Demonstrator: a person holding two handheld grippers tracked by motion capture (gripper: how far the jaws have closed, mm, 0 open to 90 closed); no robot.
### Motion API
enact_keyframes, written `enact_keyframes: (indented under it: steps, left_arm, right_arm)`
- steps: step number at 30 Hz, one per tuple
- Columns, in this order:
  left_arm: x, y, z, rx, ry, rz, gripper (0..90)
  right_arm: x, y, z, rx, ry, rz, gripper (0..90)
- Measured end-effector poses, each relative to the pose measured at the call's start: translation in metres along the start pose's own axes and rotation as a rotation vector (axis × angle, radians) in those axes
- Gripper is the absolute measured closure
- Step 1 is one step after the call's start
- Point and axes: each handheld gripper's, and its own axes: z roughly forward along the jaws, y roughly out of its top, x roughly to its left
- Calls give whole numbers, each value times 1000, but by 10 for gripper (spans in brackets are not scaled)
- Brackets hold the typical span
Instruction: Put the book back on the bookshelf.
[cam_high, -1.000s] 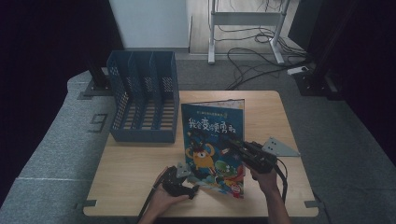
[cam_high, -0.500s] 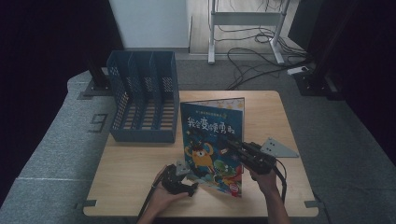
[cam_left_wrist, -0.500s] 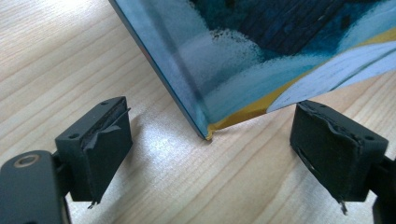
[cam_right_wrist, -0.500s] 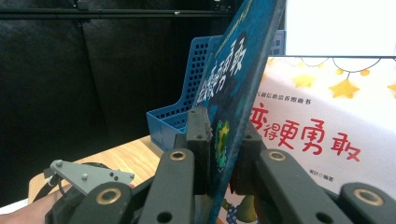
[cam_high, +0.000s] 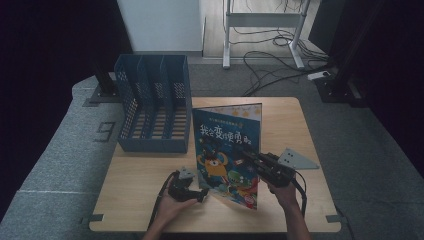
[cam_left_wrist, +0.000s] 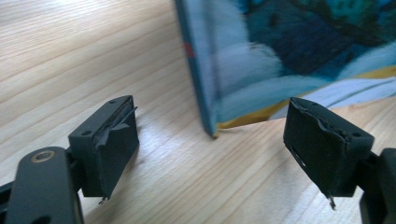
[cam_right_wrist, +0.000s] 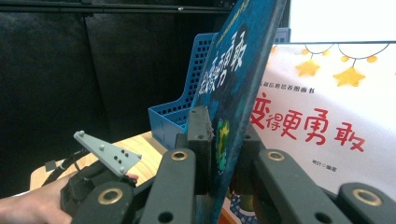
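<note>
One blue picture book (cam_high: 227, 150) with a cartoon cover and Chinese characters stands upright and slightly open on the pale wooden desk (cam_high: 145, 175), near its front edge and just right of the middle. Two hand-held grippers work at it. The right hand-held gripper (cam_high: 250, 156) is clamped tight on the front cover; in the right gripper view its two black jaws pinch the cover's edge (cam_right_wrist: 224, 140) between them, with the white inner page and its red characters showing beyond. The left hand-held gripper (cam_high: 202, 194) lies low on the desk at the book's lower left corner. Its jaws stand wide apart and have just been closing a little; in the left gripper view the book's bottom corner (cam_left_wrist: 212, 126) sits between and beyond the two pads, touching neither.

One blue perforated plastic file rack (cam_high: 152, 110) with three slots stands on the desk's far left part, just beside the book's far edge, and its slots hold nothing visible. One grey three-cornered plate (cam_high: 296, 160) rides on the right hand-held gripper, and another smaller one (cam_high: 186, 173) on the left. Two hands enter from the bottom, one per tool.
</note>
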Motion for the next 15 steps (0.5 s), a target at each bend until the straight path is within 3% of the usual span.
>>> enact_keyframes:
  steps: [3,15]
  left_arm:
    - [-1,0,1,0,9,10,175]
    - [-20,0,7,38,52,120,140]
  right_arm:
    - [0,0,0,0,0,0,808]
    - [2,1,-1,7,-1,-18,805]
